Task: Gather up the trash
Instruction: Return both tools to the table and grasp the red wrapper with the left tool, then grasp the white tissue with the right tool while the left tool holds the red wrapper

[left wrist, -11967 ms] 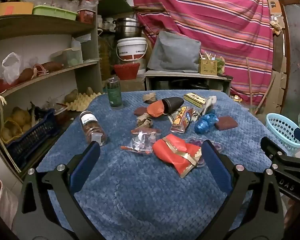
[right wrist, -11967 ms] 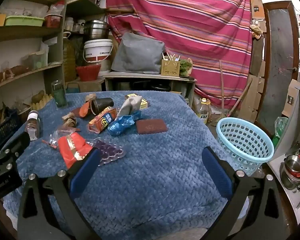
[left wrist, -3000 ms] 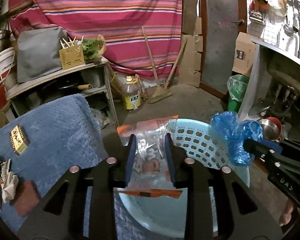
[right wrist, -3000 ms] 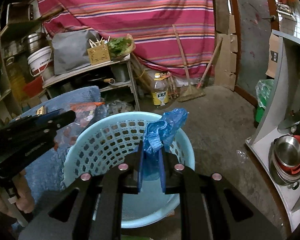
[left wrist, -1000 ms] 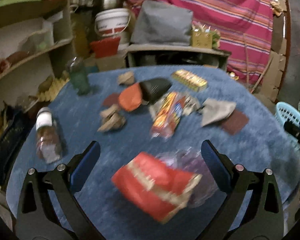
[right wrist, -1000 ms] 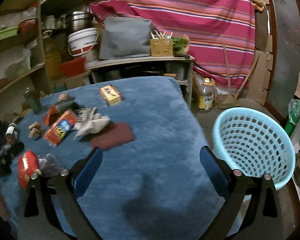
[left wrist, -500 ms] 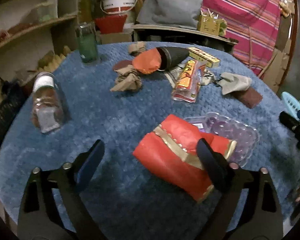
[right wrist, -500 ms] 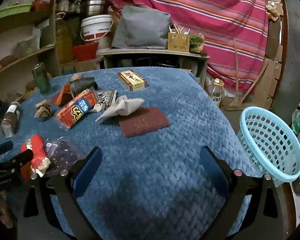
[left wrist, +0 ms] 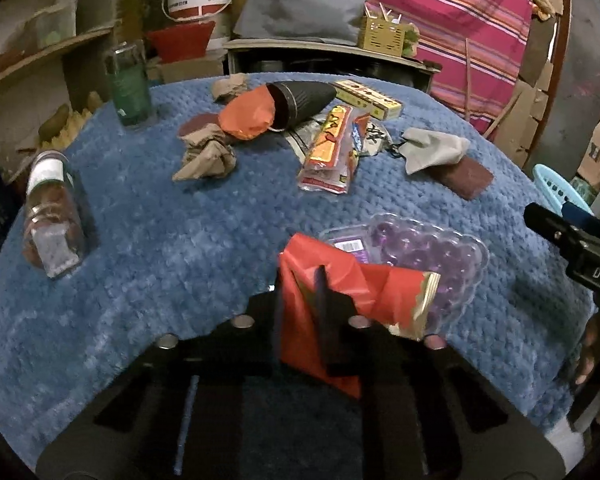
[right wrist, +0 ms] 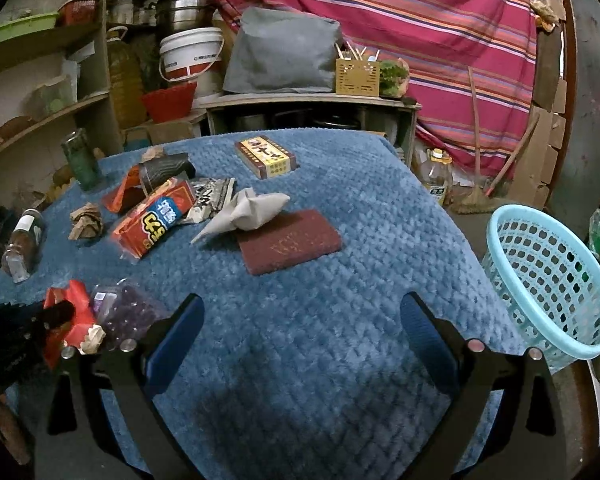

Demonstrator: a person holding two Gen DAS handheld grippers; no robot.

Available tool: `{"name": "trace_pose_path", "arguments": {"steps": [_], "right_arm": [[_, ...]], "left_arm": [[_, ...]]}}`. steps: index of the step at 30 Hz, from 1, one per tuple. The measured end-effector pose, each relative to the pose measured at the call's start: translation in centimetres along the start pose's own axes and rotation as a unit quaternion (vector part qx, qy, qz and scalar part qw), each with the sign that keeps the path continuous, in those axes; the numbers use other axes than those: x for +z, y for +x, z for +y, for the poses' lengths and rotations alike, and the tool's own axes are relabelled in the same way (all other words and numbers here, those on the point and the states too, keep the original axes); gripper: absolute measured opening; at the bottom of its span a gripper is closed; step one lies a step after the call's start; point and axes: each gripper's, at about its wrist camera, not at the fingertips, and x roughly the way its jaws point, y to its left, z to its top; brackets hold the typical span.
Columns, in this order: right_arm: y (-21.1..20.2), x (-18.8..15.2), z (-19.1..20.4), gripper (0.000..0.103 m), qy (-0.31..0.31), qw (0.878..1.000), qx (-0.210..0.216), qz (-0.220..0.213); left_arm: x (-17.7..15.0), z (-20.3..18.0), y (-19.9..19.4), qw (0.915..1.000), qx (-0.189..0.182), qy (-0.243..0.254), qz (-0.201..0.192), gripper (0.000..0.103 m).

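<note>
Left wrist view: the left claw (left wrist: 300, 300) has just been closing and now pinches the red wrapper (left wrist: 340, 280) between its pads, low over the blue-covered tabletop (left wrist: 180, 248). The wrapper's gold-edged end (left wrist: 422, 304) lies over the near rim of a clear plastic tray (left wrist: 432, 248) with purple hollows, which sits just to the right. Further back on the tabletop lie a crumpled brown paper (left wrist: 206, 158), an orange bag (left wrist: 246, 114) touching the mouth of a black cup (left wrist: 304, 98) on its side, a snack packet (left wrist: 330, 152), a yellow box (left wrist: 370, 98), a grey cloth (left wrist: 432, 152) overlapping a dark red pad (left wrist: 466, 176), a green jar (left wrist: 130, 88) standing upright and a spice bottle (left wrist: 52, 224) lying on its side at the left. The right claw's dark body (left wrist: 572, 244) enters from the right edge. Right wrist view: the right claw (right wrist: 300, 332) stands wide open with nothing between its blue pads, above a bare patch of the tabletop (right wrist: 340, 320). At lower left the left claw (right wrist: 56, 316) grips the red wrapper (right wrist: 78, 304) beside the clear plastic tray (right wrist: 128, 312). The grey cloth (right wrist: 248, 212) rests on the edge of the dark red pad (right wrist: 290, 246), with the snack packet (right wrist: 156, 220) to their left and the yellow box (right wrist: 266, 158) behind. A light blue basket (right wrist: 548, 280) stands off the tabletop's right edge.
</note>
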Motion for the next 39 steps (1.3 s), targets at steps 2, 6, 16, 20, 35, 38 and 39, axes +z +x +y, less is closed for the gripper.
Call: {"name": "trace_pose_path", "arguments": {"steps": [2, 6, 16, 20, 35, 38, 39], "right_arm": [[0.1, 0.1, 0.1, 0.096, -0.002, 1.000, 0.002, -0.001], [0.3, 0.3, 0.1, 0.096, -0.005, 1.000, 0.005, -0.002], [2.3, 3.7, 1.7, 0.096, -0.025, 1.000, 0.006, -0.014], [5.1, 5.6, 2.8, 0.096, -0.033, 0.999, 0.010, -0.002], [9.1, 6.3, 3.8, 0.026, -0.053, 0.996, 0.061, 0.043], [7.7, 6.6, 3.1, 0.025, -0.047, 0.997, 0.063, 0.022], [7.2, 6.7, 2.6, 0.025, -0.044, 0.997, 0.066, 0.019]], "left_arm": [[0.1, 0.2, -0.1, 1.0000, 0.001, -0.001, -0.001, 0.007], [0.7, 0.6, -1.0, 0.9998, 0.012, 0.000, -0.015, 0.004], [4.8, 3.1, -2.6, 0.9973, 0.039, -0.014, -0.060, 0.003], [5.9, 4.2, -1.8, 0.9968, 0.044, -0.019, -0.063, 0.003], [7.6, 5.3, -0.5, 0.9958, 0.054, -0.029, -0.068, 0.003], [7.7, 4.8, -0.8, 0.9957, 0.052, -0.028, -0.070, 0.004], [7.8, 4.5, -0.9, 0.9958, 0.051, -0.027, -0.071, 0.004]]}}
